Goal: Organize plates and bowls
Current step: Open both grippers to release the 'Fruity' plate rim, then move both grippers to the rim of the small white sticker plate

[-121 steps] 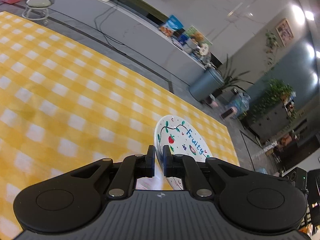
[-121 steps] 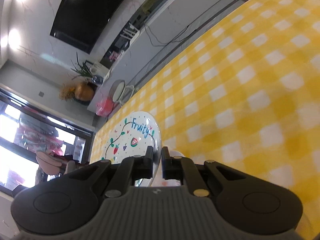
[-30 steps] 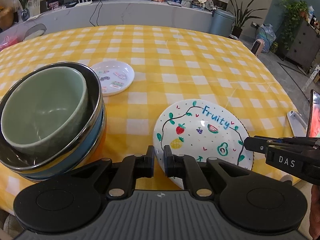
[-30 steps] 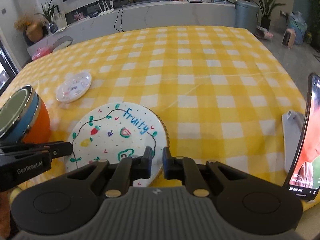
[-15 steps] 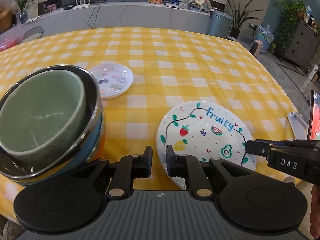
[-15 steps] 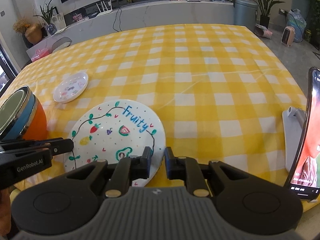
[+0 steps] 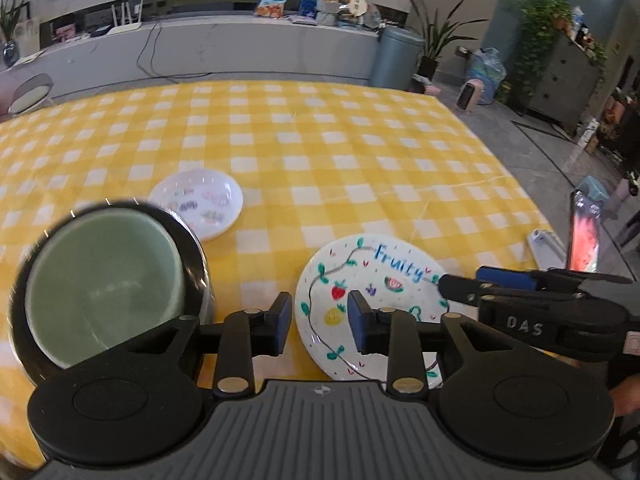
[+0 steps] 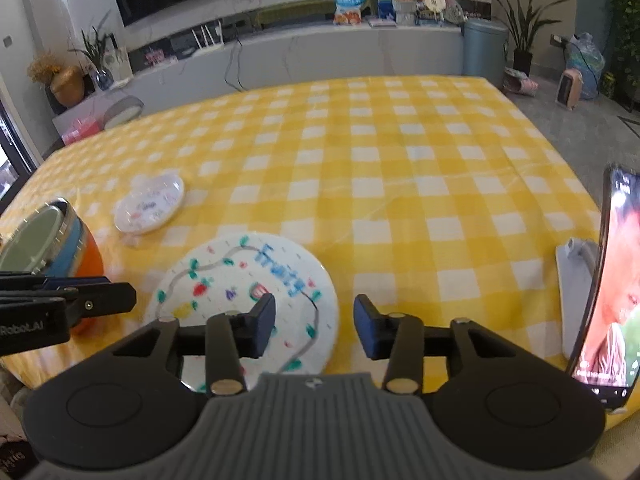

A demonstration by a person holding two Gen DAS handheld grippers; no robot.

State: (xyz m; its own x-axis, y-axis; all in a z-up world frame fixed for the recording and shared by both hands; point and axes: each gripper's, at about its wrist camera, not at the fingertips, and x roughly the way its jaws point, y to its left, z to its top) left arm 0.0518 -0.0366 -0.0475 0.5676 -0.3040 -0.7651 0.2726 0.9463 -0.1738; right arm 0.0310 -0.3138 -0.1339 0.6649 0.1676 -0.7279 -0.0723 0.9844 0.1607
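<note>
Since the earlier frames both grippers have been letting go: the left gripper [image 7: 319,322] and right gripper [image 8: 315,326], pinched on the near rim a second ago, have just been opening and are now standing spread with nothing pressed between the pads, the left one lifting slightly. The table [image 7: 360,152] in its yellow check cloth is carrying everything. The Fruity plate [image 7: 356,280] is lying flat near the front edge, between the bowl stack [image 7: 104,280] on the left and the phone [image 8: 608,296] on the right. Being round, it has no long axis; its lettering is reading upright toward the person, the face pointing up. The small plate [image 7: 200,200] is sitting farther back, well apart. To do this release well, both hands are best backing straight off the rim before turning, probably toward the small plate next, approaching its edge low so it does not skid on the cloth.
</note>
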